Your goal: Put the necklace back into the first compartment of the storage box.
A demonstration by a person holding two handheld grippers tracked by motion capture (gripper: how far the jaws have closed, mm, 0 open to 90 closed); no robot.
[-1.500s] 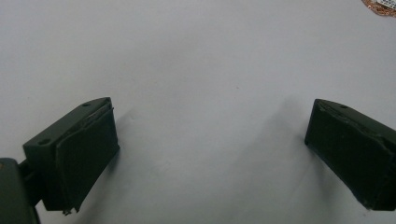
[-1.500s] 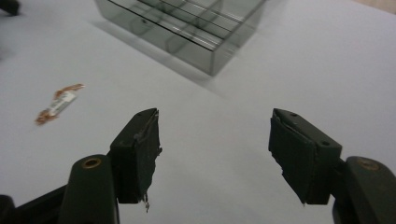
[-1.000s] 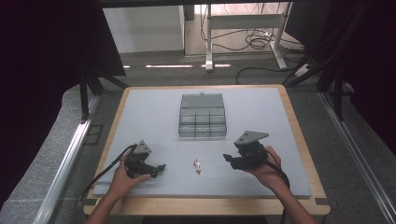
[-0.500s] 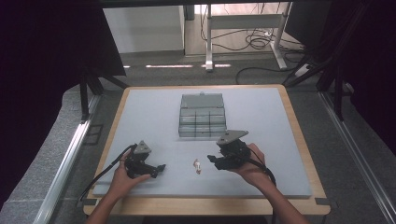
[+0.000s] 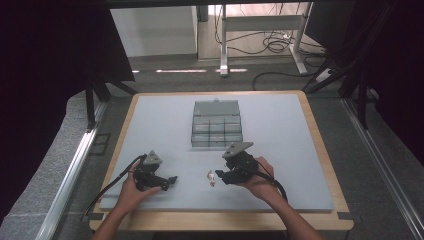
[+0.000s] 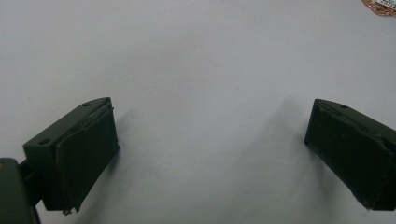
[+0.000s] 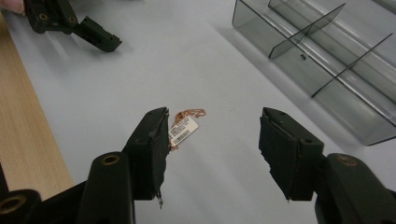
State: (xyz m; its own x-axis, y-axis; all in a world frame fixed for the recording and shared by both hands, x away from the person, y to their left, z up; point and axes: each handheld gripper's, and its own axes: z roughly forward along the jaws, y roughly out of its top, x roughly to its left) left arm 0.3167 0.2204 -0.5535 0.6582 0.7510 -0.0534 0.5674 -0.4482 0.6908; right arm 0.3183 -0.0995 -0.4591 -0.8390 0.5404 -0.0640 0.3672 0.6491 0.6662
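A small copper chain with a white tag (image 5: 211, 176) lies on the grey mat (image 5: 280, 125) near its front edge. My right gripper (image 5: 219, 175) sits just right of it, held low over the mat. In the right gripper view its jaws (image 7: 215, 121) stand apart and have just been closing. The chain (image 7: 184, 126) lies at the tip of the left-hand jaw, and no pad presses on it. My left gripper (image 5: 172, 180) rests on the mat at the front left, open (image 6: 212, 112) with bare mat between its jaws. The chain (image 6: 380, 5) peeks in at the top right corner of the left gripper view.
A clear plastic compartment box (image 5: 217, 125) with its lid open stands at the middle of the mat, its dividers close ahead in the right gripper view (image 7: 322, 60). The wooden table edge (image 5: 220, 220) frames the mat. The left gripper (image 7: 100, 37) also lies across the mat in that view.
My right gripper has moved left across the mat to the chain, and its jaws have narrowed a little. The left gripper has stayed put.
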